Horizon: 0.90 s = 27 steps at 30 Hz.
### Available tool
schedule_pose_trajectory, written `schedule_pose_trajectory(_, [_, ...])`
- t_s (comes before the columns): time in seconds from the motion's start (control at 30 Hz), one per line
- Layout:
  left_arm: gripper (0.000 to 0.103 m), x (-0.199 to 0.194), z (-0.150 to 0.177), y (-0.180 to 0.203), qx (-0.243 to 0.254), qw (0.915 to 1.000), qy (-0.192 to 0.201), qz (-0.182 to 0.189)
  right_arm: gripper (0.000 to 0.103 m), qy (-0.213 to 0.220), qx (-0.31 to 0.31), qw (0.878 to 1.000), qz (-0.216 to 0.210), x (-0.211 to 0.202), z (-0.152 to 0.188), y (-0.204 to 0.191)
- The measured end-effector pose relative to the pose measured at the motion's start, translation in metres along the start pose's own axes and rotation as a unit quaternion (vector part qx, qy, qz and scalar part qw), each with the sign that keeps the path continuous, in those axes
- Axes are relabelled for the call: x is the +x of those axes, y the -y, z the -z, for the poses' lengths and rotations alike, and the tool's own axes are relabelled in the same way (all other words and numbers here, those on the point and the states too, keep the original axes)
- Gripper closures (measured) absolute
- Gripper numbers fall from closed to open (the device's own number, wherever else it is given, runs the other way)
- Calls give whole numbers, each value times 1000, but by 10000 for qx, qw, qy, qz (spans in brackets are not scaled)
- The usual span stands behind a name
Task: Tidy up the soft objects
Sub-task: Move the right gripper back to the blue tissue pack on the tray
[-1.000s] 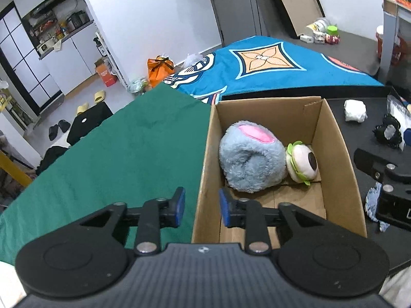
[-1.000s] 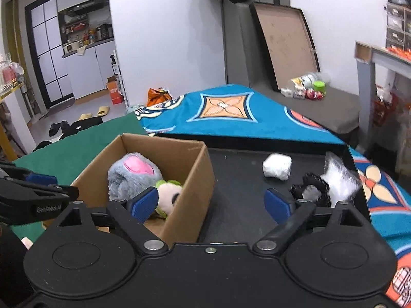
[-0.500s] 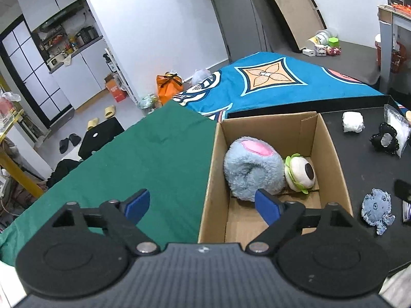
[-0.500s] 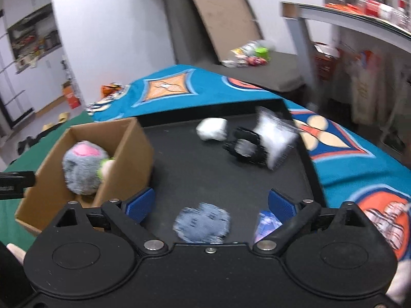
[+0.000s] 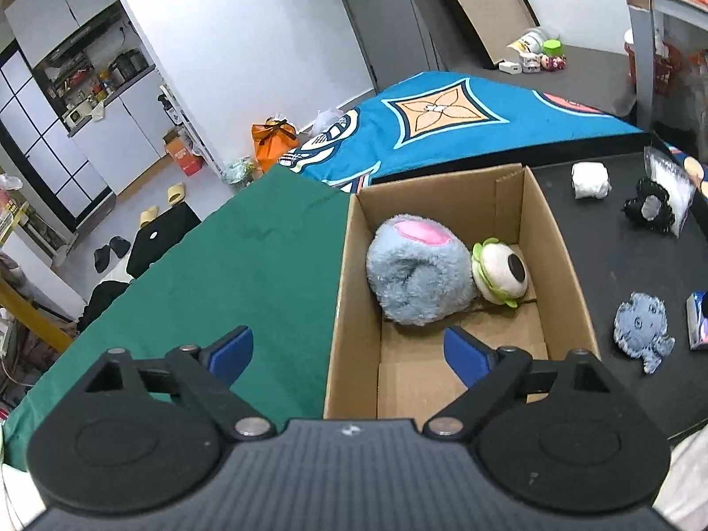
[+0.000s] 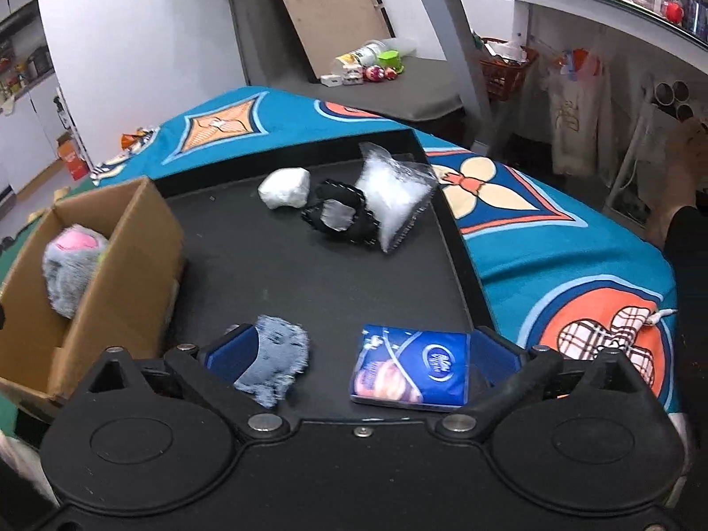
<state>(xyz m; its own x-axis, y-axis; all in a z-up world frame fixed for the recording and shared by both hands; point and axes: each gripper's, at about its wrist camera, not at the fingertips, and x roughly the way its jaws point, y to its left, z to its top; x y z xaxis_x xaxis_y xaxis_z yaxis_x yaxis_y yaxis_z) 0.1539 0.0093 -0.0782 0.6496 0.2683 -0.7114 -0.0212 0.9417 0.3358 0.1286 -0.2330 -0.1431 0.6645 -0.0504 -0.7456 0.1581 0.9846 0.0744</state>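
Note:
An open cardboard box [image 5: 548, 221] holds a grey plush with a pink patch [image 5: 416, 274] and a white eyeball plush [image 5: 500, 272]. My left gripper [image 5: 347, 349] hovers over the box's near left wall, jaws opening, gripping nothing. On the black tray [image 6: 309, 274] lie a blue-grey plush [image 6: 278, 354], a blue tissue pack [image 6: 411, 367], a white soft lump [image 6: 285, 188], a black fabric piece [image 6: 338, 214] and a clear bag of white filling [image 6: 394, 194]. My right gripper [image 6: 363, 349] hangs above the plush and the pack, jaws opening, pads touching neither.
A green cloth [image 5: 221, 274] covers the surface left of the box. A blue patterned blanket [image 6: 553, 243] surrounds the tray at the back and right. A desk frame [image 6: 455, 40] and a person's leg [image 6: 681, 203] stand at the right.
The left jaws spread from nearly shut to wide. The right gripper swung right, away from the box, and sank over the tray's near part, its jaws widening.

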Motion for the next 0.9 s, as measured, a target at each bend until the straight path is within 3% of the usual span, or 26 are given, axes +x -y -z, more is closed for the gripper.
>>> schedule_pose_trajectory(0.3, [10,11,8,20,446,9986,-53,-290,0,-420,107,9990,131,22,14,16])
schedule_pose_trajectory(0.57, [9,17,10,25,574,9971,-156,-483,0,-615,-49,9981,57,31,17,9])
schedule_pose_trajectory(0.7, [10,18,10,27,590,9963,-178,-601,1,-716,-157,9971,222,38,23,6])
schedule_pose_trajectory(0.83, [10,18,10,26,580,9963,-204,-599,24,-933,-120,9954,196,44,27,7])
schedule_pose_trajectory(0.87, [10,17,10,25,575,9964,-210,-592,37,-868,-145,9959,201,42,26,6])
schedule_pose_trajectory(0.9, [10,17,10,25,565,9964,-209,-589,43,-829,-184,9961,222,40,25,6])
